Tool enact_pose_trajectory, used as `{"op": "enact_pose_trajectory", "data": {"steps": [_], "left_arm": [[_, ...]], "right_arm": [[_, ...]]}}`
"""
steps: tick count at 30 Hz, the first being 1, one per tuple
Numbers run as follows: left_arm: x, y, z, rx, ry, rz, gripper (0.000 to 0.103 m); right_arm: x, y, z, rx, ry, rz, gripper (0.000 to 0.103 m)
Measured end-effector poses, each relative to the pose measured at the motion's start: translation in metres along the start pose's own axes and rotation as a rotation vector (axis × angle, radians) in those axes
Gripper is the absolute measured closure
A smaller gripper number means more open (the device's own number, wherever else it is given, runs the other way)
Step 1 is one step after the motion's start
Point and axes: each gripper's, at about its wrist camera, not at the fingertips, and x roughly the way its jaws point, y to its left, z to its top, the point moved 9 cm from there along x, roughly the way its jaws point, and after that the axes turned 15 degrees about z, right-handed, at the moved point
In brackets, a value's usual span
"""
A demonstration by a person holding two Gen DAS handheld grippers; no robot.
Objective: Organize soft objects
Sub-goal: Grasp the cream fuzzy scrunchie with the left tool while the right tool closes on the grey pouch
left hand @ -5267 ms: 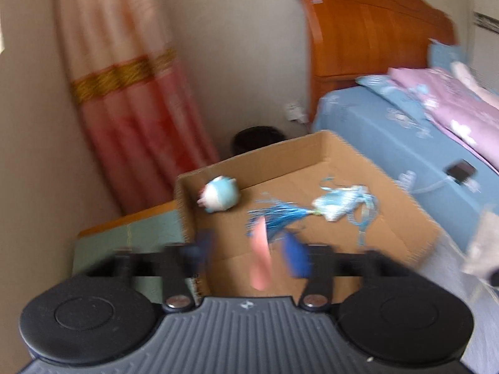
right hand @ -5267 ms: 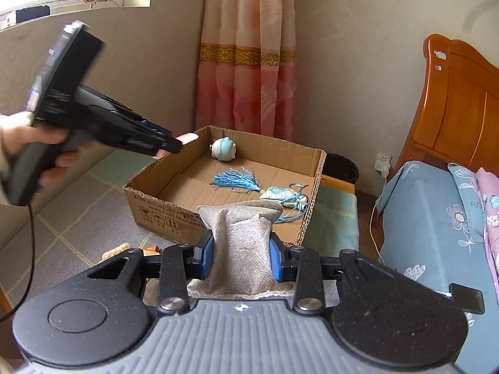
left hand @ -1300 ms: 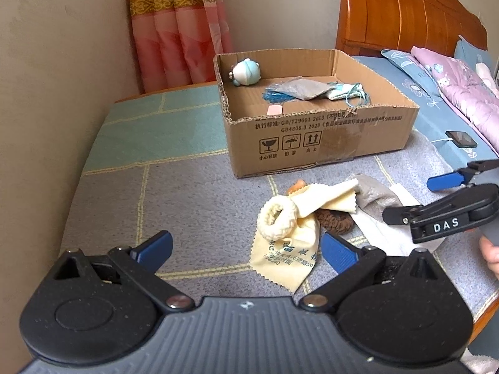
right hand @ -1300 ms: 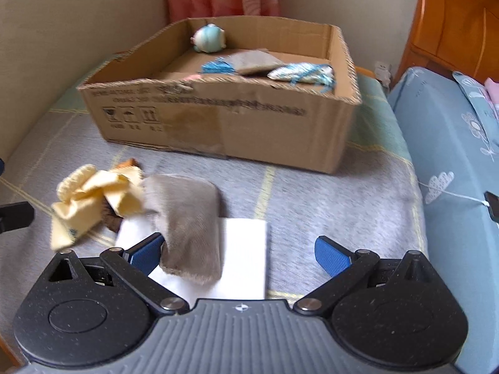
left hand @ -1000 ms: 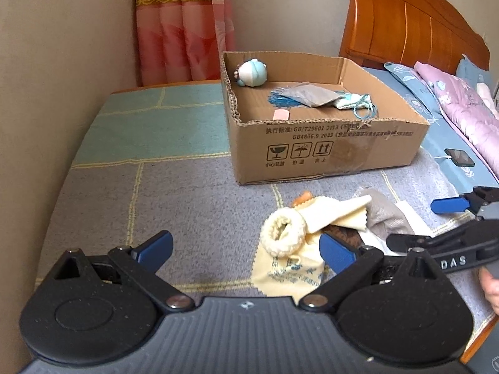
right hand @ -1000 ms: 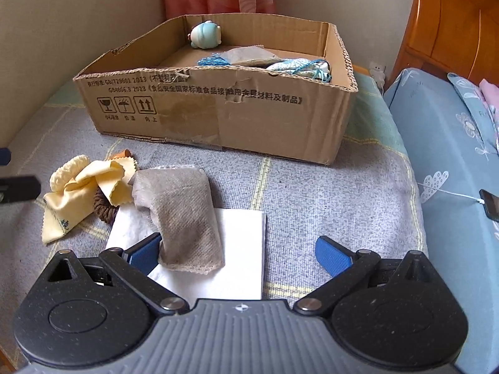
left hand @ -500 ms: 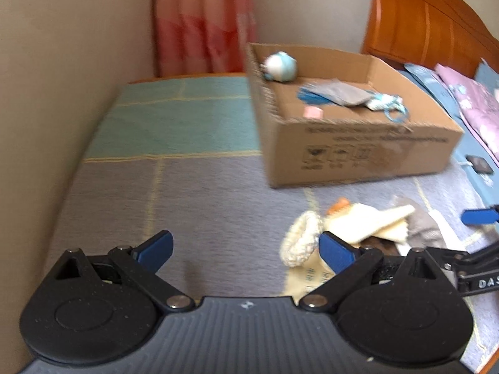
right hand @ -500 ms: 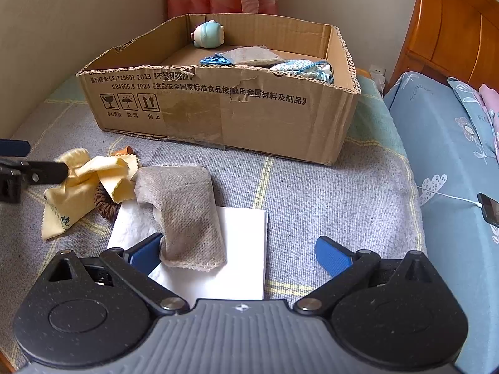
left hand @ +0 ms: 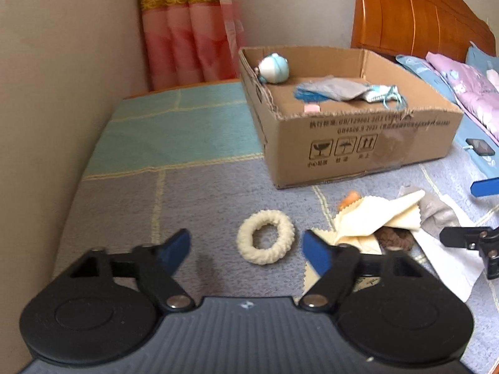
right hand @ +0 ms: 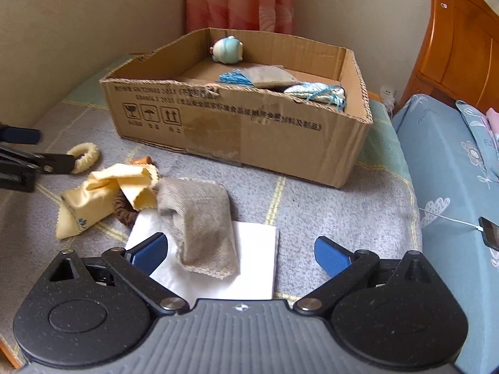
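A cream scrunchie (left hand: 265,237) lies flat on the grey mat, between the open fingers of my left gripper (left hand: 246,247); it also shows in the right wrist view (right hand: 84,157). A yellow cloth (left hand: 372,215) (right hand: 103,198) covers a brown scrunchie (left hand: 394,237) beside it. A grey pouch (right hand: 198,218) lies on a white tissue (right hand: 252,258), partly between the open fingers of my right gripper (right hand: 240,254). The cardboard box (left hand: 368,143) (right hand: 243,134) holds a round blue plush (left hand: 274,68), a blue tassel, a grey pouch and a knitted blue item.
A wall runs along the left. A pink curtain (left hand: 187,28) hangs behind the box. A bed with blue sheets (right hand: 452,168) and a wooden headboard (left hand: 414,21) is on the right. A phone on a cable (right hand: 489,229) lies on the bed's edge.
My left gripper has moved to the left over the cream scrunchie, which now lies flat apart from the yellow cloth. My right gripper has stayed over the grey pouch, both open.
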Motion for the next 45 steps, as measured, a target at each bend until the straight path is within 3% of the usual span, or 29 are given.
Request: {"op": "enact_pose_trajectory", "data": {"steps": [4,8,22,30,35,45], "left_arm": [[0.009,-0.006,-0.002,-0.013,0.015,-0.022,0.044],[0.009,-0.009,0.000,-0.034,0.007,-0.020,0.055],[0.011,-0.011,0.003,-0.030,0.007,-0.017,0.055],[0.008,-0.013,0.003,-0.027,0.010,-0.027,0.070],[0.004,-0.013,0.002,-0.031,0.018,-0.041,0.071],[-0.022,-0.006,0.006,-0.020,-0.002,-0.048,0.071]], "right_arm": [[-0.001,0.003,0.002,-0.003,-0.011,0.011,0.003],[0.001,0.004,0.001,-0.019,-0.008,0.025,0.012],[0.017,0.018,0.010,-0.058,0.000,0.123,0.039],[0.017,0.016,0.012,-0.026,-0.007,0.135,0.056],[0.013,0.016,0.015,-0.013,-0.015,0.129,0.066],[-0.004,0.019,0.021,-0.031,-0.032,0.112,0.068]]}}
